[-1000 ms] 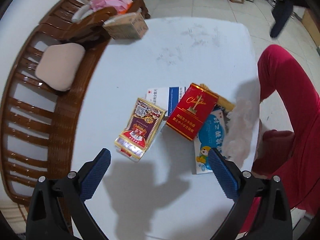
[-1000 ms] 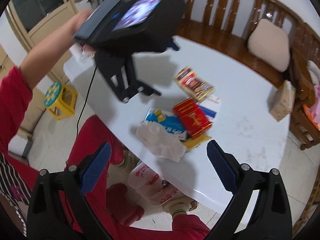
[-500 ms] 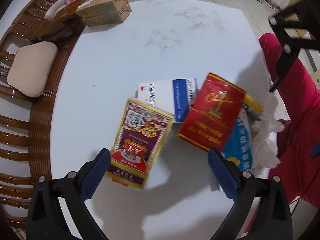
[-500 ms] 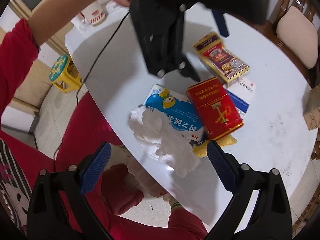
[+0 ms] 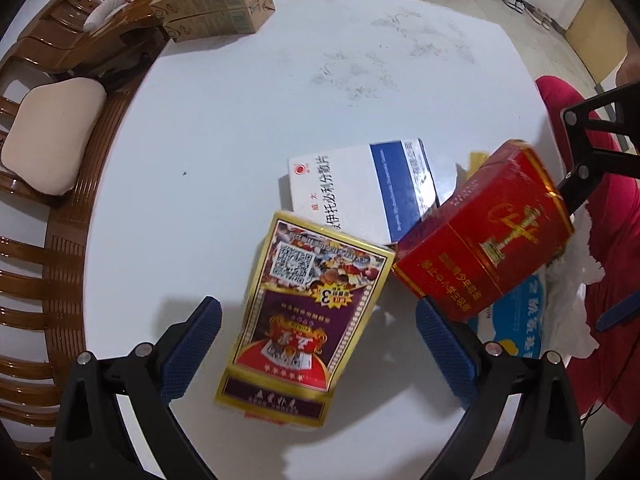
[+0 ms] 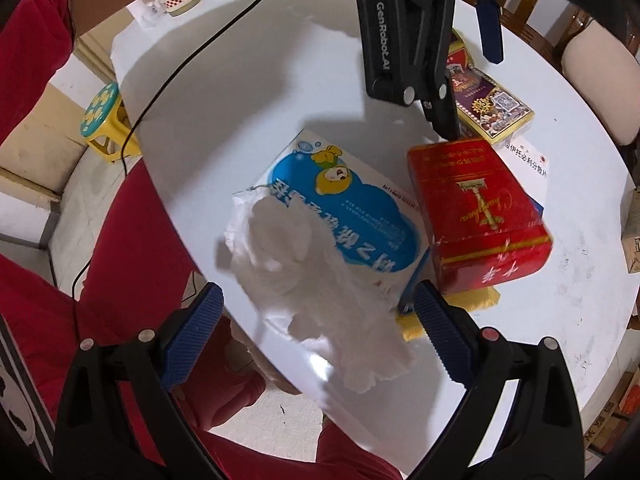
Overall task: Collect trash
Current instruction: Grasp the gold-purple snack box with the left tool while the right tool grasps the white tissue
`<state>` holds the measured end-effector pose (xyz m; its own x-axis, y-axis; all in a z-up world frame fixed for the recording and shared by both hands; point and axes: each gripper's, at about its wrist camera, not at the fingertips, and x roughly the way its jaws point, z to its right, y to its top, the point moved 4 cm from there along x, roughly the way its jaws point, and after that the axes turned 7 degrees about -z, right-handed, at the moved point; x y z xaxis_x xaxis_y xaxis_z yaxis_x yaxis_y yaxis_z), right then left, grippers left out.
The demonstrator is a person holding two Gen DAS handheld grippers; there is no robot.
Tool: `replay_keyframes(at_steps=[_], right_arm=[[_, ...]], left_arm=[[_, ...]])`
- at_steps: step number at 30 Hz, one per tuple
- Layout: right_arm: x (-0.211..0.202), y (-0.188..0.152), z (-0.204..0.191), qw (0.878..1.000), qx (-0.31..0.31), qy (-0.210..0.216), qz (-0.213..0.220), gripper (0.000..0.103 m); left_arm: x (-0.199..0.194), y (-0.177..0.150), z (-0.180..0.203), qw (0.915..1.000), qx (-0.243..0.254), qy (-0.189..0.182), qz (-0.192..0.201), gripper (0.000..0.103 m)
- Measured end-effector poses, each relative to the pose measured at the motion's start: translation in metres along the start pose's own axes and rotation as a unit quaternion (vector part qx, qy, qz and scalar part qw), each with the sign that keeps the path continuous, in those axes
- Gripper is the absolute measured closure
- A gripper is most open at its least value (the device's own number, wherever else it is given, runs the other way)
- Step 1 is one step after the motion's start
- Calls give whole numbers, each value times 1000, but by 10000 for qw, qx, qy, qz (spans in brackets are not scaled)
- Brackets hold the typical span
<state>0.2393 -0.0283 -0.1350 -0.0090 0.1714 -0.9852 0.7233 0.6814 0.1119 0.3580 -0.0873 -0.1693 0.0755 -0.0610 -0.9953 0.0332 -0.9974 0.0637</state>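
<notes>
A pile of trash lies on the white round table (image 5: 248, 128). In the left wrist view my left gripper (image 5: 318, 348) stands open, straddling a purple and gold box (image 5: 308, 312). Beside it are a white and blue box (image 5: 360, 192) and a red box (image 5: 484, 248). In the right wrist view my right gripper (image 6: 318, 332) hangs open over a crumpled white tissue (image 6: 316, 280), which lies on a blue and white packet (image 6: 352, 204). The red box (image 6: 476, 216) sits to the right of the tissue, on a yellow piece (image 6: 472, 304). The left gripper's body (image 6: 408, 28) shows at the top.
A wooden bench (image 5: 52, 240) with a beige cushion (image 5: 52, 132) curves around the table's left. Cardboard boxes (image 5: 216, 12) sit at the far edge. The person's red trousers (image 6: 120, 280) are by the near edge. A yellow stool (image 6: 104, 120) stands on the floor.
Both grippers have come down closer to the pile. The left one now brackets the purple and gold box; the right one has closed in over the tissue.
</notes>
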Motion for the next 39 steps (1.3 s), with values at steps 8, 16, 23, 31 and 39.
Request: replay_keyframes(at_steps=[8,16,23,31,39], right_arm=[[8,-4,10,9995,308,74,-66,39],[3,-7,16,9987,496,99,8,59],[-2,-11,23,9967,790,161,20,88],[-17,-16,25,9949,979,158,201,95],[-36,-25,25,9917,1214,117,404,97]], left_arm=[[15,2,-10,9996,-250,-2,-124,8],[24,2,-11,9986,-469,-94,-226,24],[25,1,-19,9966,-771,-215,-171,38],[27,-2,-30,9915,-1294,-74,-132,41],[23,-20,-43,9710,-2384,153,-24,43]])
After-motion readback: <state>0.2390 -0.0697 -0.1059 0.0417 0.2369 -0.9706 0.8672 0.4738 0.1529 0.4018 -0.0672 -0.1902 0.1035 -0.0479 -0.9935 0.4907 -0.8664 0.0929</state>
